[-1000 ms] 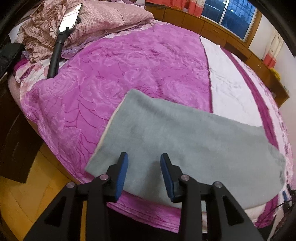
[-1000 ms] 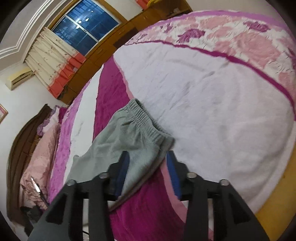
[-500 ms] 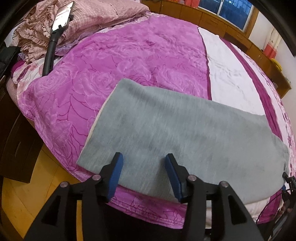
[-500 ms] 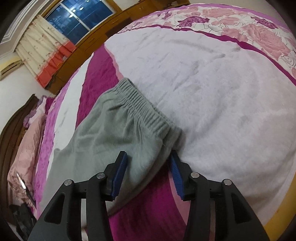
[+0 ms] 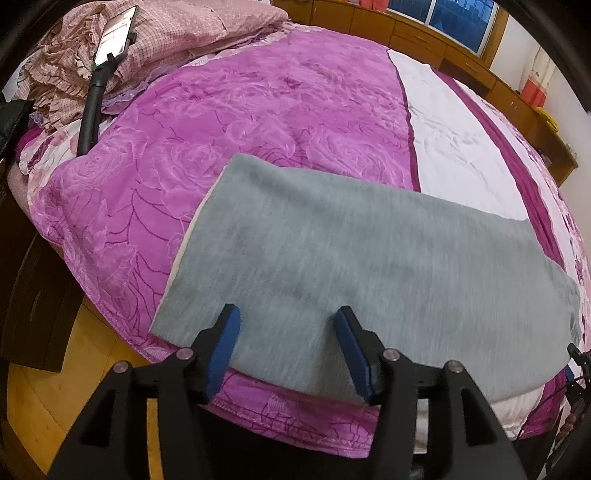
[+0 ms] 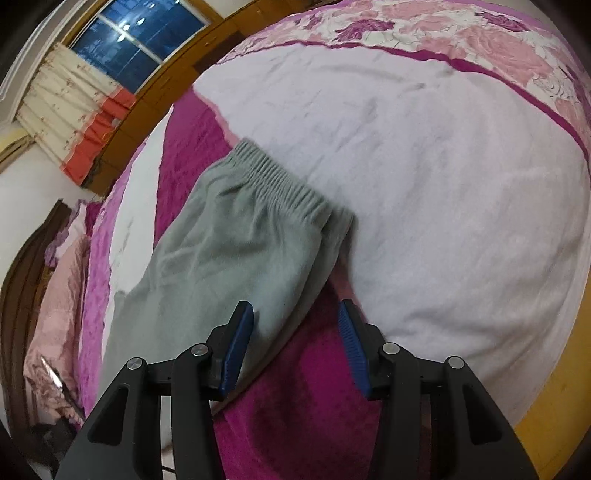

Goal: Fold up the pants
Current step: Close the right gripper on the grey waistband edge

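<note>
Two black grippers with blue-padded fingers are hanging over the near edge of the bed, each at one end of the same garment, which suggests the person is lining up a two-handed lift. Nearest in the left wrist view, the left gripper (image 5: 286, 343) is standing wide open with nothing between its pads, poised above the near long edge of the grey fleece pants (image 5: 354, 266) close to the leg-cuff end; whether the pads are touching the cloth cannot be told. Nearest in the right wrist view, the right gripper (image 6: 293, 345) is likewise spread apart and empty, its left pad over grey fabric and its right pad over the magenta velvet blanket (image 6: 306, 387), so it is straddling the pants' near edge just below the gathered elastic waistband (image 6: 280, 184).

The pants are lying flat and lengthwise along the bed's front edge, the legs apparently stacked one on the other, cuffs to the left and waistband to the right, partly on the purple rose-embossed bedspread (image 5: 221, 122) and partly on the white plush blanket panel (image 6: 424, 184). That placement is probably keeping both ends within reach for bringing one end over the other.

Farther back, a phone on a black selfie stick (image 5: 110, 48) is resting against the pink checked bedding (image 5: 192, 26).
</note>
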A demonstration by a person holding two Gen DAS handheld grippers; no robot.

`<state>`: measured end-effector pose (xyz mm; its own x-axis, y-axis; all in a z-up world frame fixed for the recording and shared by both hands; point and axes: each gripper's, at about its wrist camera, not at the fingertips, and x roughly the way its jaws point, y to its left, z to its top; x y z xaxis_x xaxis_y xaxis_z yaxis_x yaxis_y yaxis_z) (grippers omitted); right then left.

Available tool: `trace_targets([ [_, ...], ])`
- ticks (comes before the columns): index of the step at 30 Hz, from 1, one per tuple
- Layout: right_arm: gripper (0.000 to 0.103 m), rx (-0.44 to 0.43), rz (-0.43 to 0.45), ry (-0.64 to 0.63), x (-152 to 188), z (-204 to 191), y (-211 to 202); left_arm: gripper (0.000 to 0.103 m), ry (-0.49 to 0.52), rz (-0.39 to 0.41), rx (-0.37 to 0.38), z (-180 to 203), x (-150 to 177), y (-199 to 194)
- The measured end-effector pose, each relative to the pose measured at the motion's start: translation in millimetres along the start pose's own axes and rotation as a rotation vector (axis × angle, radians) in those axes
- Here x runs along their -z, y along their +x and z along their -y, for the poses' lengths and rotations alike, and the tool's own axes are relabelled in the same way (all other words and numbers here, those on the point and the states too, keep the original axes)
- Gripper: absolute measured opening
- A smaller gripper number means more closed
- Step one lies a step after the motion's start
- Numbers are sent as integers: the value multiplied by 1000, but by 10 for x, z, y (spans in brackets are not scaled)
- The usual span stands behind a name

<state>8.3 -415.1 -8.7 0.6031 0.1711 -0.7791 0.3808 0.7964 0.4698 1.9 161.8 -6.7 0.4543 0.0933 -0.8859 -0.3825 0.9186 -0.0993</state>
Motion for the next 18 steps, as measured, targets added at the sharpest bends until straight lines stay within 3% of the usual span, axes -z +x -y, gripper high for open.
trace_targets([
  [2,49,-5,6,-15,-32,-34,68,61,7,1,-3,13,-9,12],
  [4,63,-34,36,-22,-56,-67,105,61,14,5,-7,25,-7,16],
  [9,63,-70,149,33,-108,-54,179,62,10,9,3,12,11,14],
  [15,59,-91,111,63,-69,10,82,62,8,9,6,6,14,13],
  [18,58,-65,104,19,-42,-39,90,62,7,11,4,12,11,15],
])
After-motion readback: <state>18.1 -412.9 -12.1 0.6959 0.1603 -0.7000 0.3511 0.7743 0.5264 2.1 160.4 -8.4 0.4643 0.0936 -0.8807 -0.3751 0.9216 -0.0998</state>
